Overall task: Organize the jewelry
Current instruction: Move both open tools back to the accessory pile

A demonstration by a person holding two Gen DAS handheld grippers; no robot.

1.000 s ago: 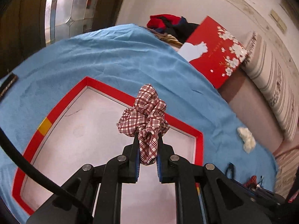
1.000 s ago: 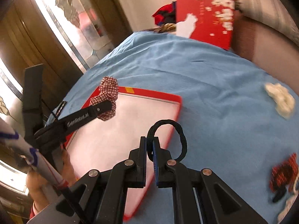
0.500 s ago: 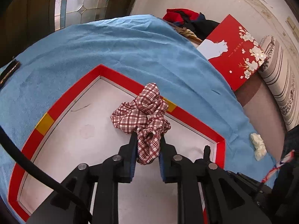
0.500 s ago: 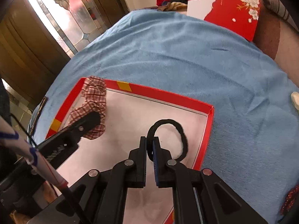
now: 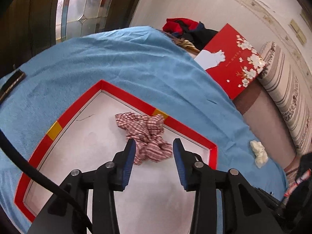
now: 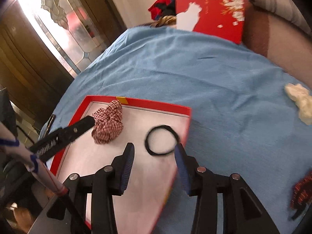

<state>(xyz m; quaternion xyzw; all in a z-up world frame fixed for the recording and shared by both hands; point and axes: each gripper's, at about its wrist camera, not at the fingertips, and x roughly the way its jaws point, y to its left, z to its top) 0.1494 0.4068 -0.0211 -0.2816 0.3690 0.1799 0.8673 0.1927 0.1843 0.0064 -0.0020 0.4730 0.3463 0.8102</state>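
Note:
A red-and-white plaid scrunchie (image 5: 146, 134) lies inside the red-rimmed white tray (image 5: 126, 95), near its far rim. My left gripper (image 5: 154, 146) is open, its jaws on either side of the scrunchie's near end. In the right wrist view the scrunchie (image 6: 108, 124) lies at the tray's (image 6: 156, 105) far left and a black hair tie (image 6: 161, 140) lies flat by its right rim. My right gripper (image 6: 155, 150) is open just above the hair tie. The left gripper's finger (image 6: 64, 134) shows beside the scrunchie.
The tray sits on a blue cloth (image 5: 136, 62). A white scrunchie (image 5: 258, 153) and a dark red plaid one (image 6: 301, 189) lie on the cloth to the right. A red floral box (image 5: 232, 62) leans behind, by a striped cushion (image 5: 284, 97). A dark flat object (image 5: 11, 83) lies far left.
Both grippers have opened. The left let go of the plaid scrunchie, which now lies in the tray. The right let go of the black hair tie, which dropped flat into the tray.

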